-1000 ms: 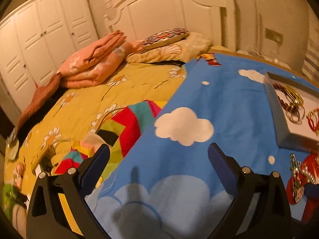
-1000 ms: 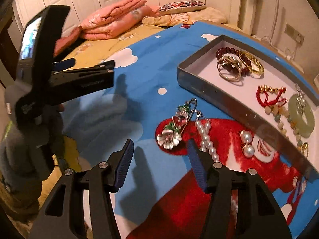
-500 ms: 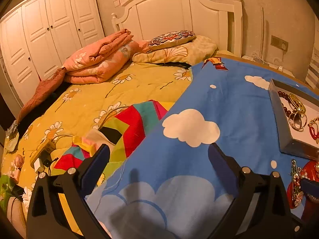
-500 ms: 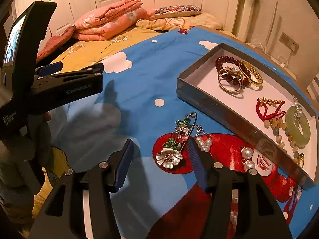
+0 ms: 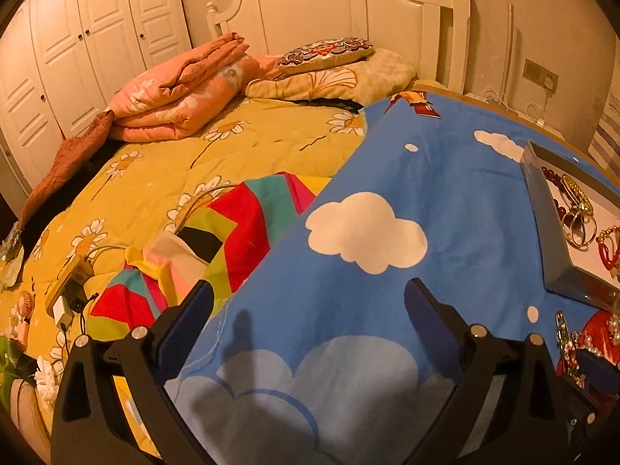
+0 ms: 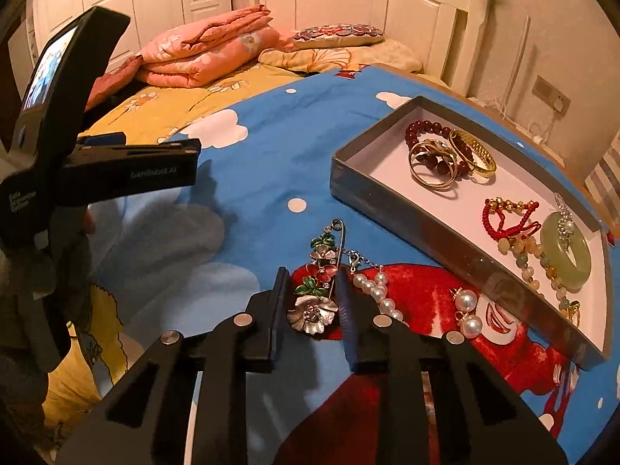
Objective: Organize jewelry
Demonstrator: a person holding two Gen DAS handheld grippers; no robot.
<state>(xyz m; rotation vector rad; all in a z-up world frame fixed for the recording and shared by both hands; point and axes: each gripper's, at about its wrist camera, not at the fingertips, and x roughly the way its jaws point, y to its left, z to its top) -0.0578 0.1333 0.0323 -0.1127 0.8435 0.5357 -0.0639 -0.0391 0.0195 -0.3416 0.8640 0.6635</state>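
A flower brooch on a long pin (image 6: 319, 275) lies on the blue cloth. My right gripper (image 6: 312, 290) is down over it, its jaws narrowed around the lower flowers, close to touching them. A pearl bracelet (image 6: 378, 290) and pearl earrings (image 6: 467, 310) lie just to its right. A grey tray (image 6: 372, 193) holds a dark bead bracelet (image 6: 416, 131), gold bangles (image 6: 434, 164), a red cord bracelet (image 6: 503, 217) and a jade ring (image 6: 565, 248). My left gripper (image 5: 308, 312) is open and empty above the blue cloth, left of the tray (image 5: 562, 275).
The blue cloud-print cloth (image 5: 387, 201) covers the table beside a bed with a yellow quilt (image 5: 193, 162), folded pink blankets (image 5: 186, 89) and pillows. The left gripper's body (image 6: 97, 170) shows at the left of the right wrist view. A charger (image 5: 68, 290) lies on the bed.
My right gripper has moved forward and down over the brooch and its jaws have narrowed around it. The left gripper has tilted up slightly and stays open.
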